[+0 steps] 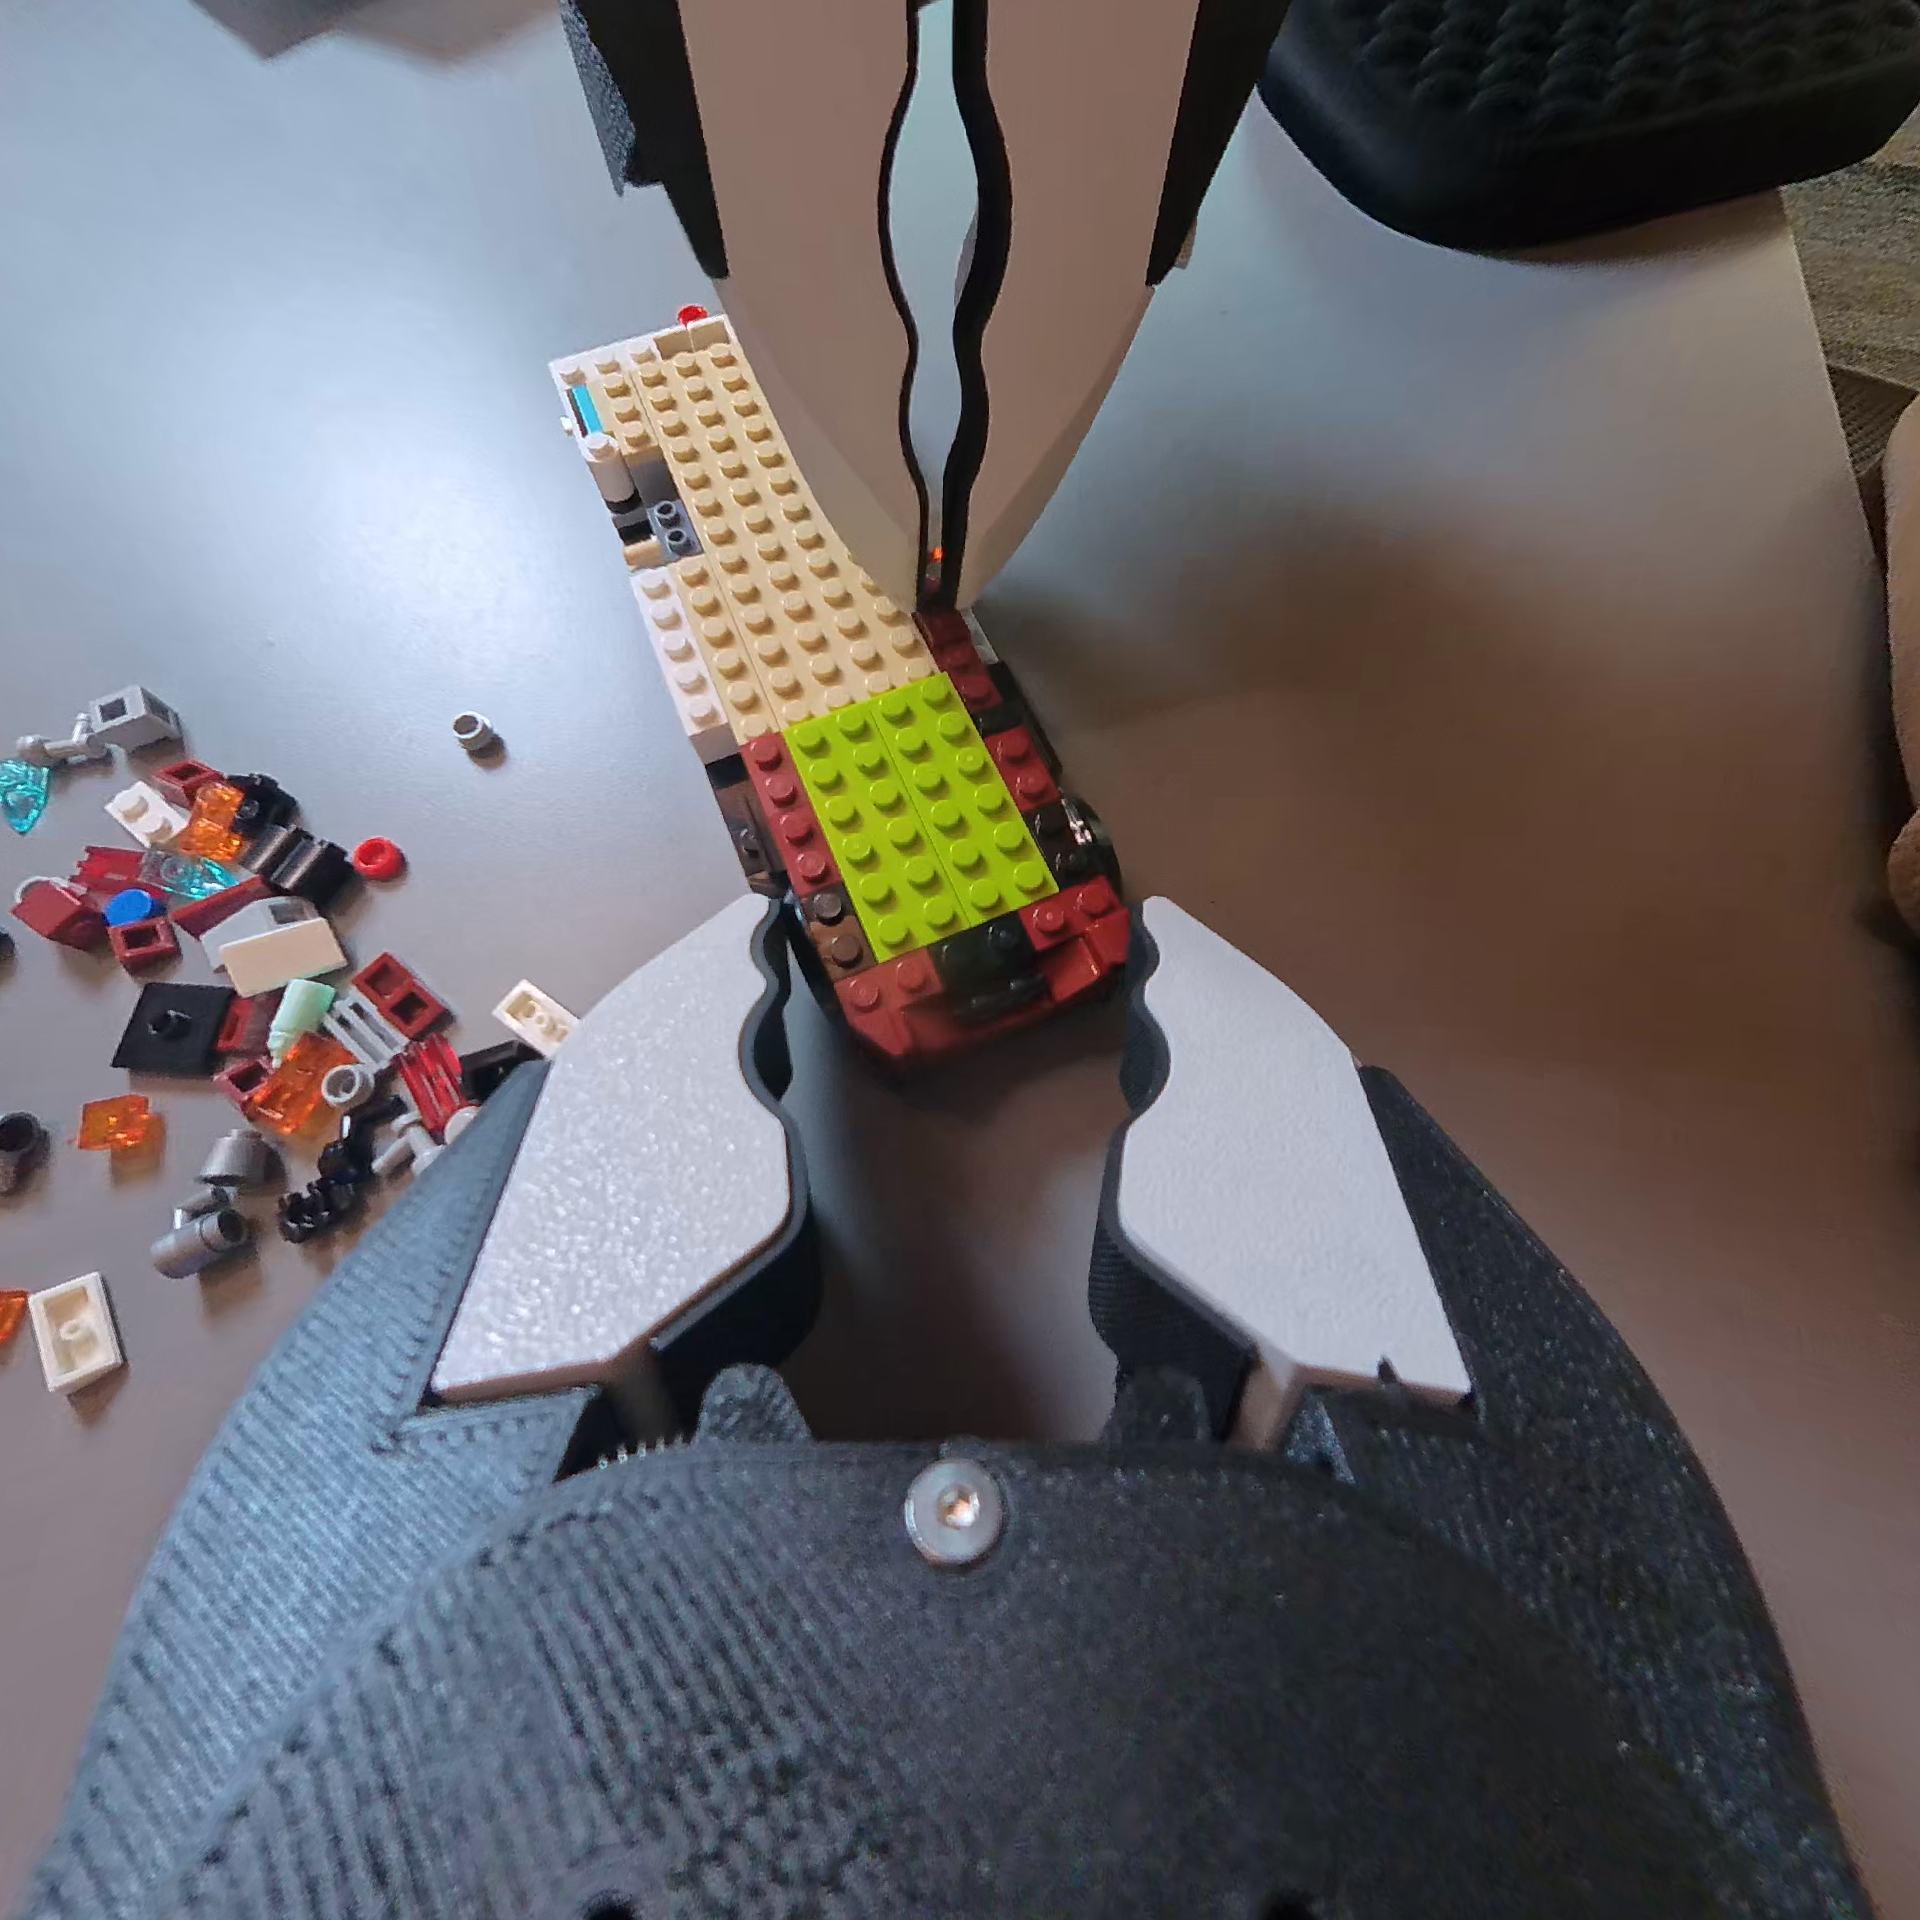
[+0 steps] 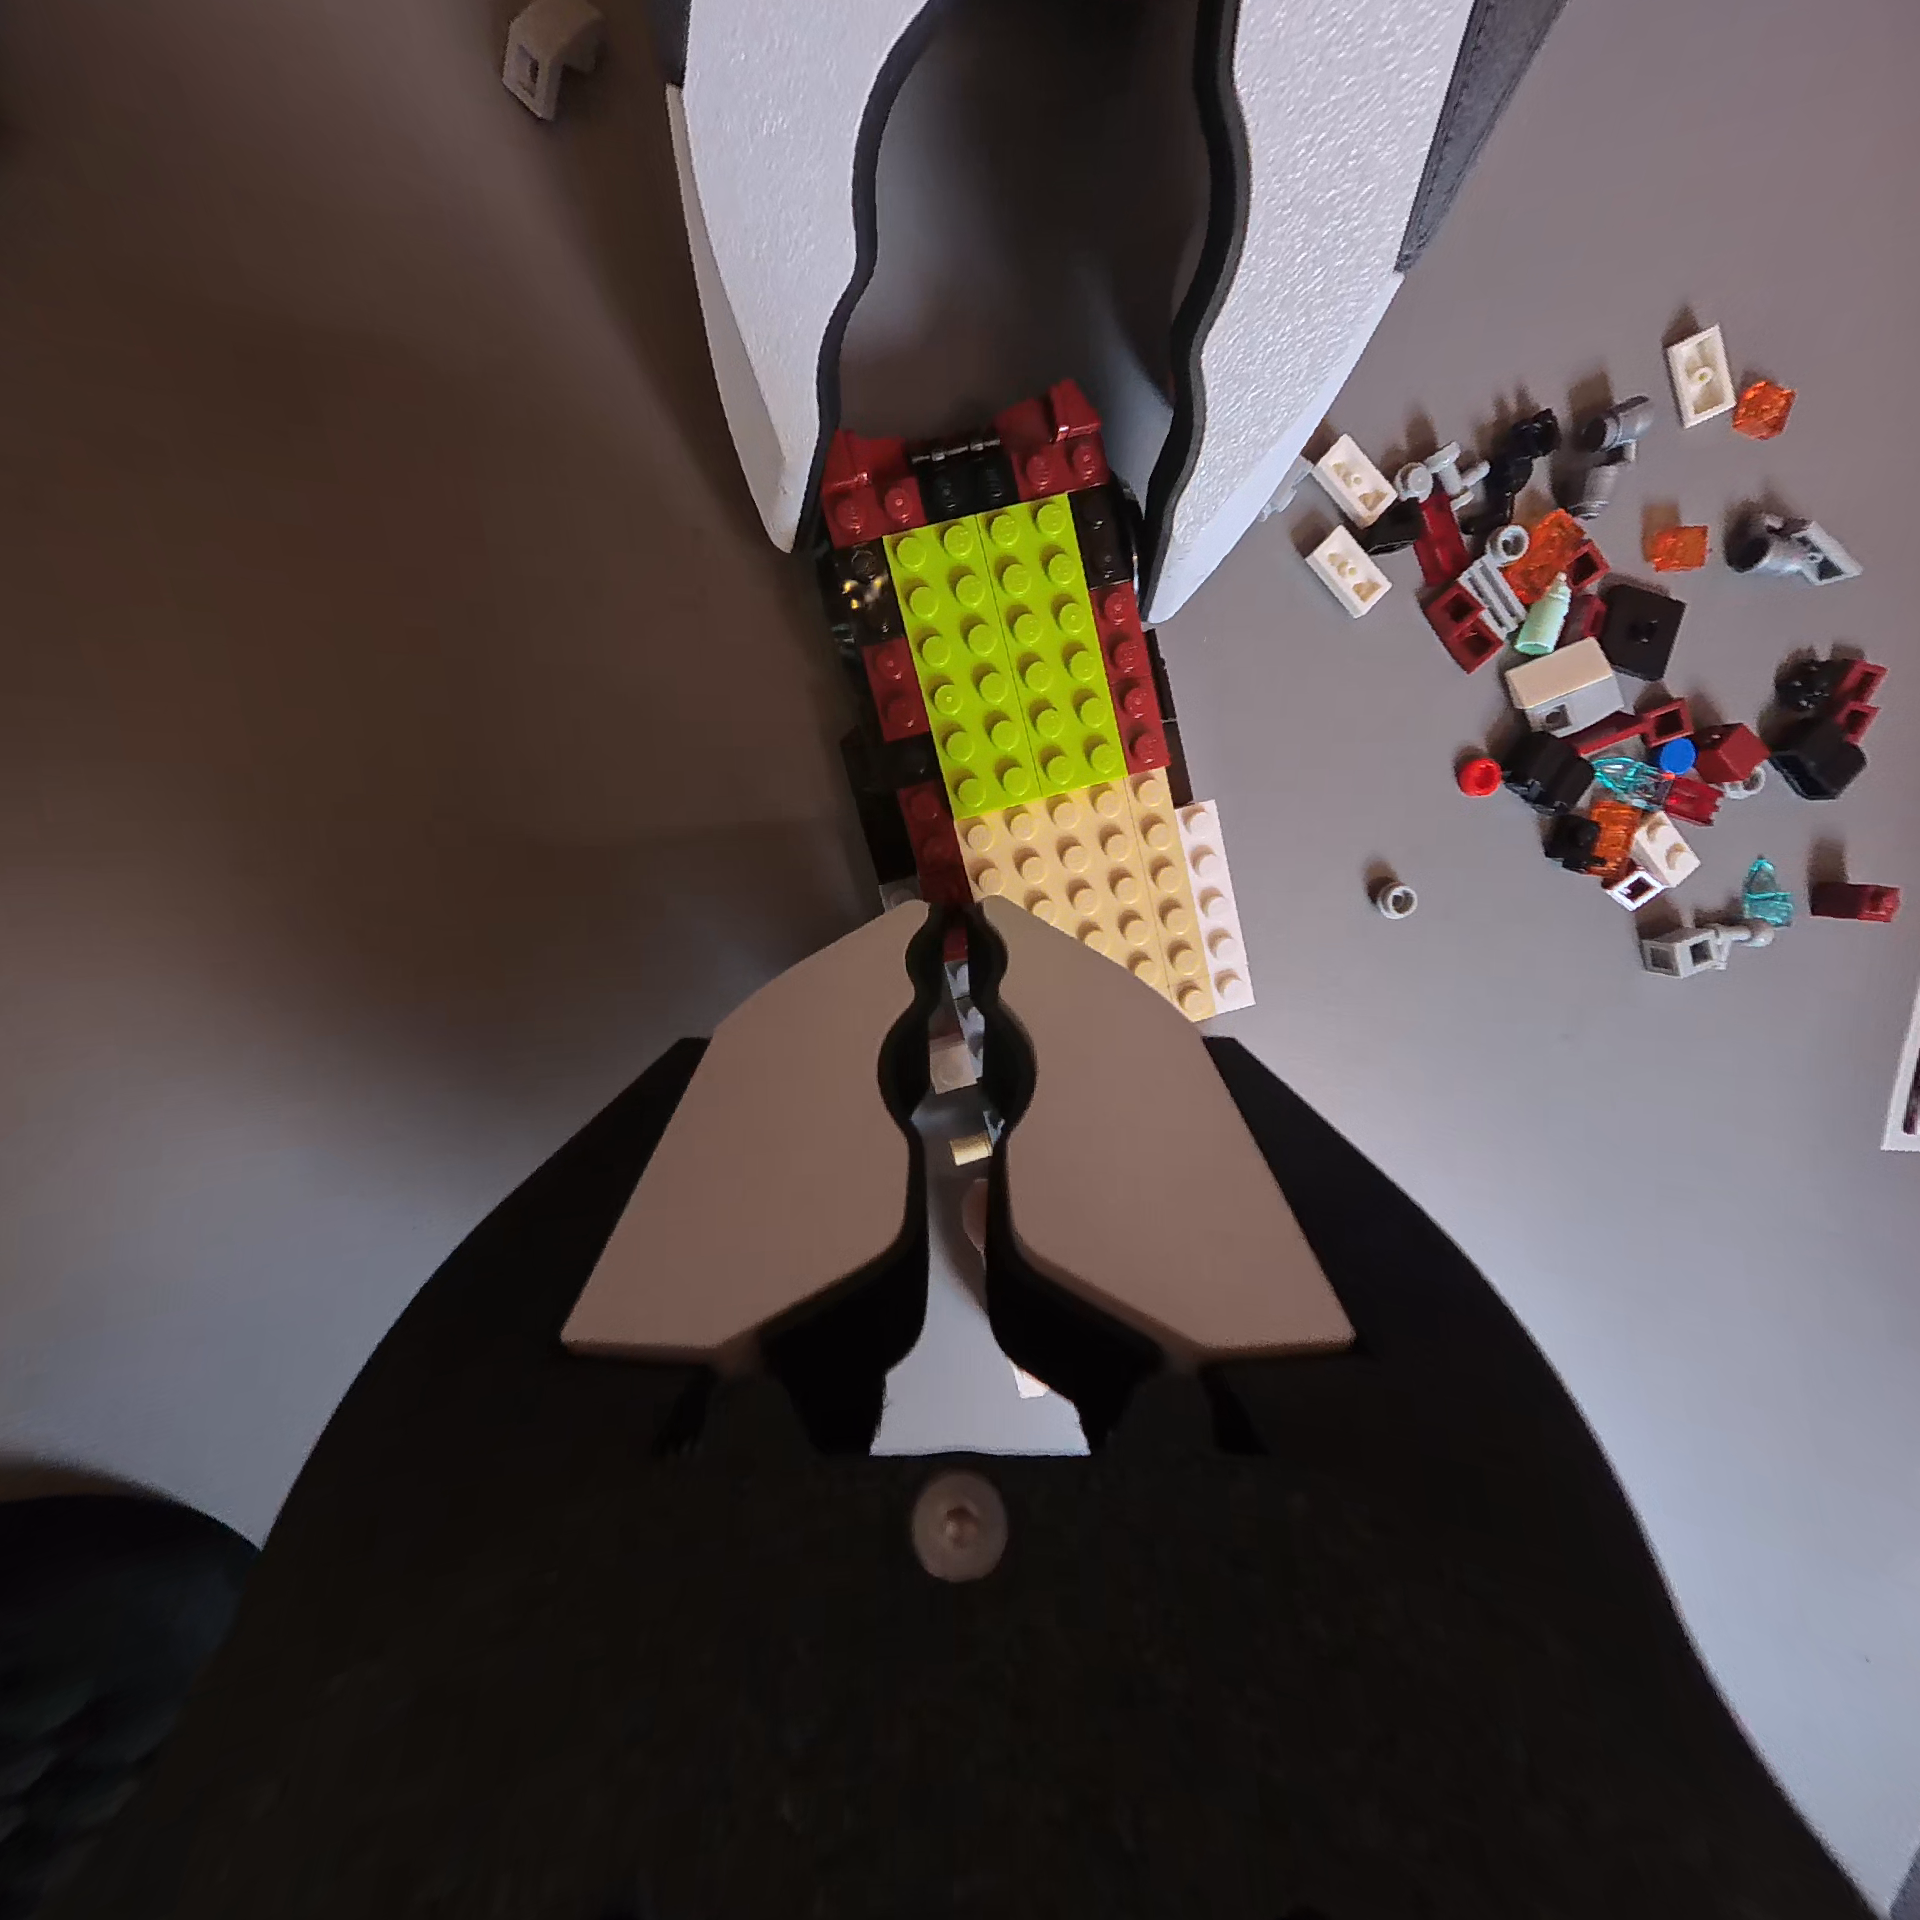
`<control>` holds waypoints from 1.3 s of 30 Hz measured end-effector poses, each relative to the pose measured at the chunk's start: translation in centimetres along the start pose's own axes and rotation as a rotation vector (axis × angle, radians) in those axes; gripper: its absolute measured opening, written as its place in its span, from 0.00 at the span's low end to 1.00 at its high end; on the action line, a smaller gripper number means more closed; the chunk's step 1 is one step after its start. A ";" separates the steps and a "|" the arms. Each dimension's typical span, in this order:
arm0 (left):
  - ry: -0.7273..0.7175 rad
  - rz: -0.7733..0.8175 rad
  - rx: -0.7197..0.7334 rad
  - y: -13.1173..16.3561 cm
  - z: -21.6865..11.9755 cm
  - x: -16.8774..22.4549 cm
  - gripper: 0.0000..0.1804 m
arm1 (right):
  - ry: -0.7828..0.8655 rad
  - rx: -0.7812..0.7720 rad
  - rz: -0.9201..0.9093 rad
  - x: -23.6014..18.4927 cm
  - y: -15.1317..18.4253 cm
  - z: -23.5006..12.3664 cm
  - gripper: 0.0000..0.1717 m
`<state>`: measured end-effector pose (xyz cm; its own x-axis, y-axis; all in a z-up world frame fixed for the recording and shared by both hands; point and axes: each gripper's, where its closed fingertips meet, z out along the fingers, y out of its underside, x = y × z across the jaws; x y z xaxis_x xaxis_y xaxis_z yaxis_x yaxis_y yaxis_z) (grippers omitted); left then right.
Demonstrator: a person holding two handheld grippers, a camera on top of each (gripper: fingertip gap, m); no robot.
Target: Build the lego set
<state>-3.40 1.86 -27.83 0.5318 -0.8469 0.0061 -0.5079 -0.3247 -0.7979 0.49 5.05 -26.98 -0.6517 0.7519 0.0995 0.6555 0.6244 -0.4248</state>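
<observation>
My left tongs [image 1: 956, 966] clamp the dark-red nose of the brick model [image 1: 894, 821] on the table [image 1: 1403, 727]. My right tongs [image 2: 954, 914] pinch 1 small orange-red piece over the model's dark-red edge strip [image 2: 940, 862]. Loose bricks [image 2: 1621, 644] lie well apart.

There was one long studded brick model [image 1: 831, 707] in tan, lime and dark red, two grey-fingered grippers, and one scattered pile of small loose bricks [image 2: 1621, 644].

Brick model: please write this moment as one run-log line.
left gripper: clamps brick model dark-red end | right gripper: nearly shut at model's edge | loose bricks: beside
</observation>
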 end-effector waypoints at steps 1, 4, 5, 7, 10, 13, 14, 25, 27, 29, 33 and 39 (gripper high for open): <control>0.000 0.000 0.000 0.0 0.0 0.0 0.35 | 0.005 0.003 0.001 0.0 0.0 0.0 0.02; -0.002 -0.002 0.000 0.0 0.0 -0.1 0.35 | 0.032 0.005 -0.010 0.2 0.0 0.0 0.03; -0.003 -0.003 0.000 0.0 0.0 -0.1 0.35 | 0.045 0.006 -0.011 0.3 0.0 -0.1 0.04; -0.005 -0.002 0.000 0.0 0.0 -0.1 0.35 | 0.062 0.012 -0.007 0.4 0.0 -0.2 0.05; -0.006 -0.003 0.000 0.0 0.0 -0.1 0.35 | 0.127 0.041 -0.004 1.2 0.1 -0.7 0.04; -0.006 -0.003 0.000 0.0 0.0 -0.1 0.35 | 0.126 0.070 0.027 0.9 0.2 -1.1 0.04; -0.007 -0.003 0.000 0.0 0.0 -0.1 0.34 | 0.133 0.076 0.032 0.9 0.3 -1.2 0.04; -0.021 -0.005 0.000 -0.1 0.1 -0.2 0.34 | 0.199 0.147 0.109 -0.1 1.2 -1.7 0.06; -0.027 -0.005 0.002 -0.1 0.1 -0.2 0.34 | 0.226 0.189 0.129 0.0 1.0 -1.8 0.07; -0.035 -0.005 0.003 -0.1 0.1 -0.3 0.34 | 0.265 0.260 0.152 0.4 0.5 -2.1 0.07; -0.050 0.004 0.007 -0.3 0.2 -0.6 0.34 | 0.362 0.426 0.190 1.6 -0.4 -2.8 0.08; -0.127 0.027 0.019 -0.6 0.3 -1.8 0.33 | 0.501 0.530 0.267 3.9 0.2 -4.0 0.10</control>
<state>-3.83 3.74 -27.52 0.6002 -0.7946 -0.0909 -0.5106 -0.2932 -0.8083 -0.39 8.94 -23.10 -0.1644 0.9475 0.2741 0.4143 0.3185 -0.8526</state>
